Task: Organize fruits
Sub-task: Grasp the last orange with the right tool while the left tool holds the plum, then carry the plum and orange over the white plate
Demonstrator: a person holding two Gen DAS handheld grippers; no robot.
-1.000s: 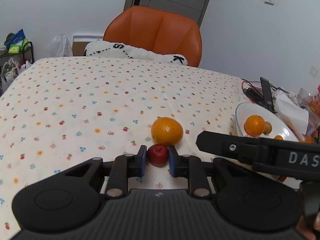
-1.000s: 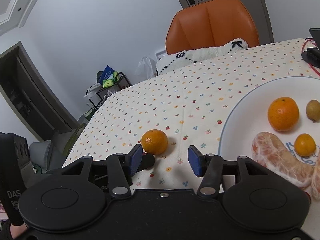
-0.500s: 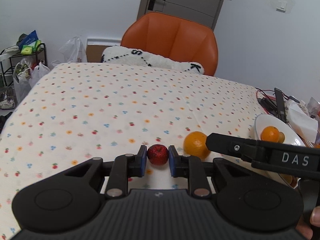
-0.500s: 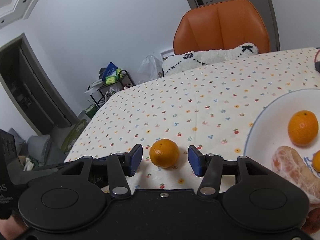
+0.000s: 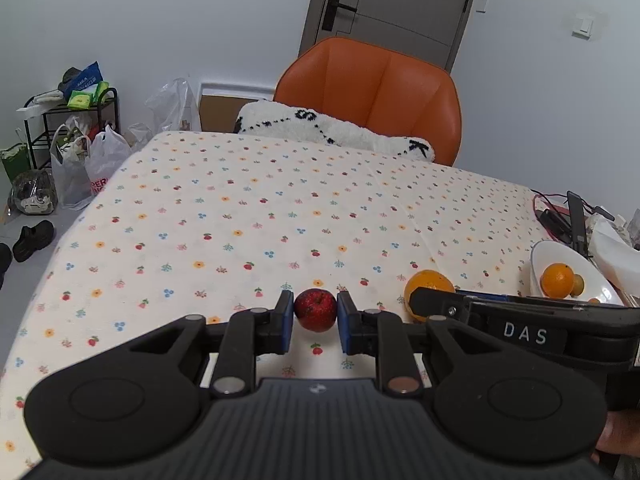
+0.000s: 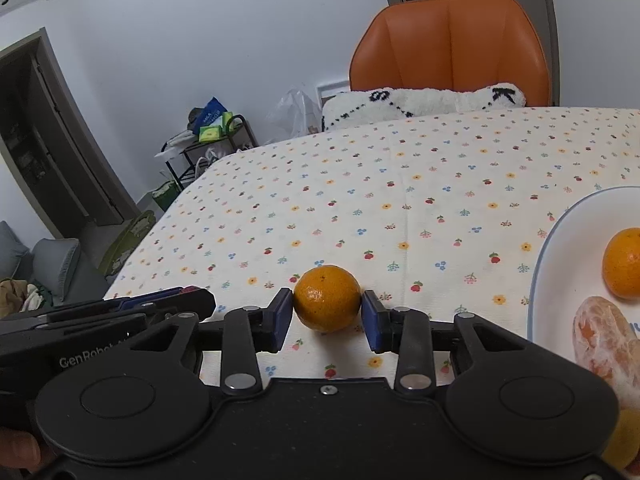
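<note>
The left gripper (image 5: 316,316) is holding a small red fruit (image 5: 315,309) (apple-like, with a stem dimple) between its jaws, which are closed down to the fruit's width. The right gripper (image 6: 326,316) is bracketing a mandarin (image 6: 327,298) resting on the surface (image 6: 400,200); its left pad is touching the peel, while the right pad is sitting just beside it, so the grasp is looking nearly closed, not yet firm.

The white plate (image 6: 548,248) is already holding a whole mandarin (image 6: 624,262) and a peeled one (image 6: 604,336), so these two fruits appear to be what is left. The plate is lying just right of the right gripper, with bare cloth between them; the surface's left edge is staying well apart.
</note>
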